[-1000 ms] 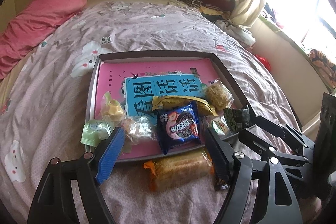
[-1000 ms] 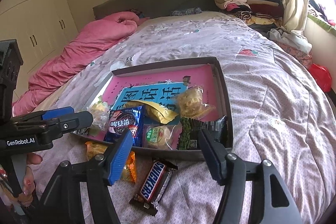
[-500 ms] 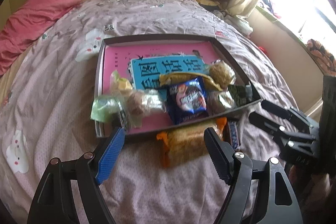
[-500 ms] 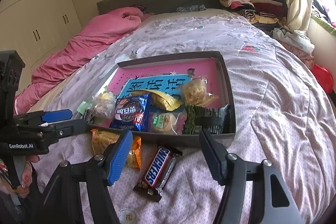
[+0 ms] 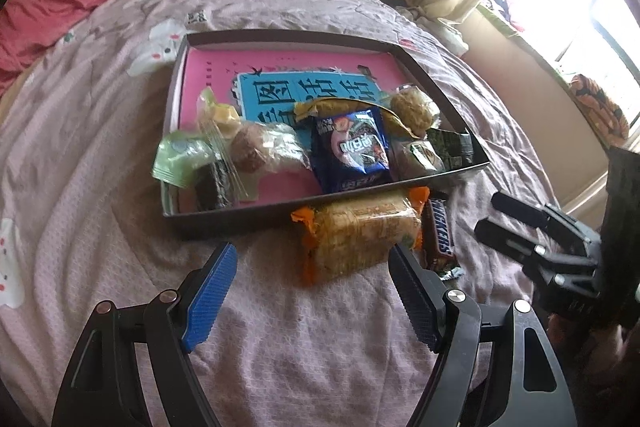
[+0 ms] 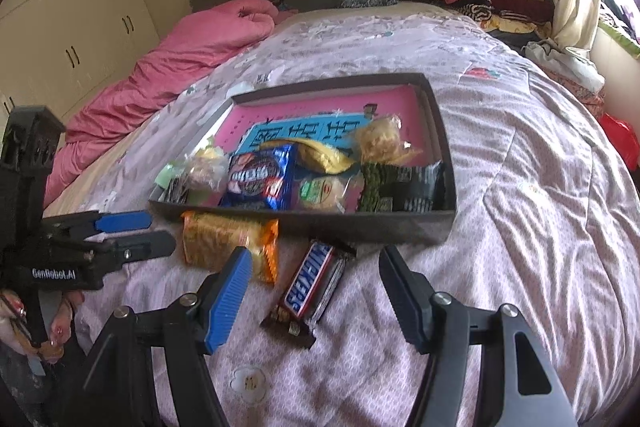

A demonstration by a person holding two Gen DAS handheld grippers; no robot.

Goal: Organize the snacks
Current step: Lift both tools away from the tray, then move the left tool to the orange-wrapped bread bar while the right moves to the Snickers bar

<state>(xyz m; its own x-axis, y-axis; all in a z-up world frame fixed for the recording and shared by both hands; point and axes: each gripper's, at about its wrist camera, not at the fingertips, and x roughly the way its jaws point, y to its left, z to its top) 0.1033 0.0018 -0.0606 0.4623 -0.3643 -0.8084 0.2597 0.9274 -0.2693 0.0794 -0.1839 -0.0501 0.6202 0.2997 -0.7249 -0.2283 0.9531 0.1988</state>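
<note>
Just in front of the tray [image 6: 400, 227], outside it: chocolate bar [image 6: 310, 281] and biscuit pack [image 5: 360, 235] lying on the bedspread [image 6: 520, 227]. Hovering with both right gripper [image 6: 316, 301] and left gripper [image 5: 308, 291] spread, empty. Possibly risking slippery wrappers squirting free, or snagging bedding.

Two sets of black plastic tongs are showing: the left tongs [image 5: 312, 291] and the right tongs [image 6: 314, 297], each with angular black linkage arms studded with round silver screws. Each pair is wearing ribbed pads, one bright blue [image 5: 208, 301] and one darker navy [image 5: 416, 303]. The left body is displaying white "GenRobot.AI" lettering [image 6: 53, 273], and the person's hand [image 6: 48, 331] below it is showing painted fingernails.
</note>
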